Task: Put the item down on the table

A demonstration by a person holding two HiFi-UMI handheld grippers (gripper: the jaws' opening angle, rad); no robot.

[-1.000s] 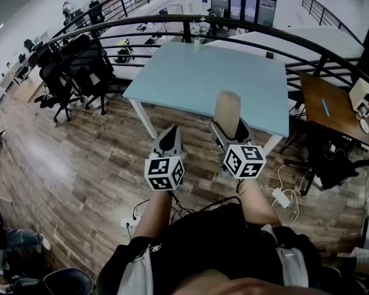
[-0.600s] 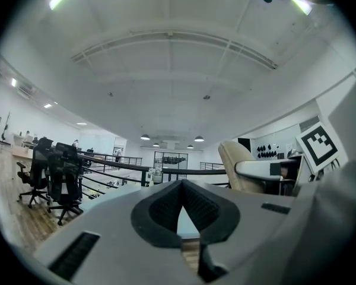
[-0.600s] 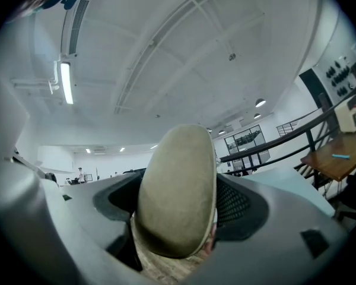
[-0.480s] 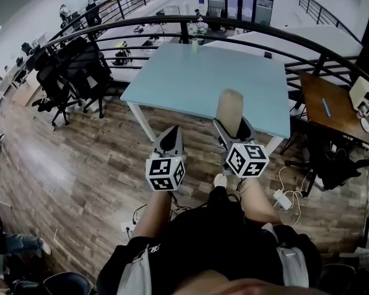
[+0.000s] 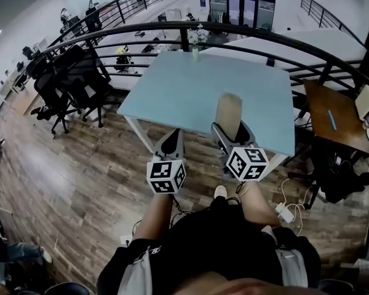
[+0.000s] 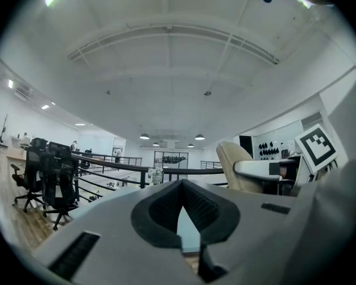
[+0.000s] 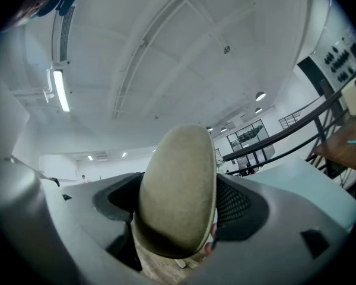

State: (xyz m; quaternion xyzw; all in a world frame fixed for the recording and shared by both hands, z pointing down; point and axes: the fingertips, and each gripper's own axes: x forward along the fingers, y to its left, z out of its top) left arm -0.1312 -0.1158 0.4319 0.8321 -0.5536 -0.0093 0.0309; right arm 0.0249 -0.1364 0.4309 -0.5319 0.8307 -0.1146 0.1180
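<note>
The tan item (image 5: 228, 109) is off the tabletop (image 5: 184, 85), held up in the right gripper (image 5: 230, 129). In the right gripper view the jaws pinch it from both sides. Its broad rounded end stands up past them and fills the middle of the picture. Its lower end is hidden between the dark pads, so its full shape and what it is cannot be made out. A darker band runs round its underside.

From the head view the item's upper end overlaps the near edge of the tabletop. Whether it hangs over the surface or just short of it cannot be told from that angle.

The left gripper (image 5: 170, 141) is held in front of the tabletop's near edge, left of the item. In the left gripper view its jaws are pressed together at the tips with nothing between them. Only a sliver of pale blue tabletop shows in the gap lower down. Each gripper's marker cube covers the hand behind it.

The tabletop's legs are mostly cut off by the grippers and the person's arms. Black office chairs (image 5: 74, 78) stand past its left edge, and a dark railing (image 5: 141, 34) curves behind its far side. A brown desk (image 5: 333, 112) to its right is partly cropped by the picture edge. A white shoe (image 5: 220, 192) shows on the wooden floor (image 5: 80, 177) below the tabletop's near edge.
</note>
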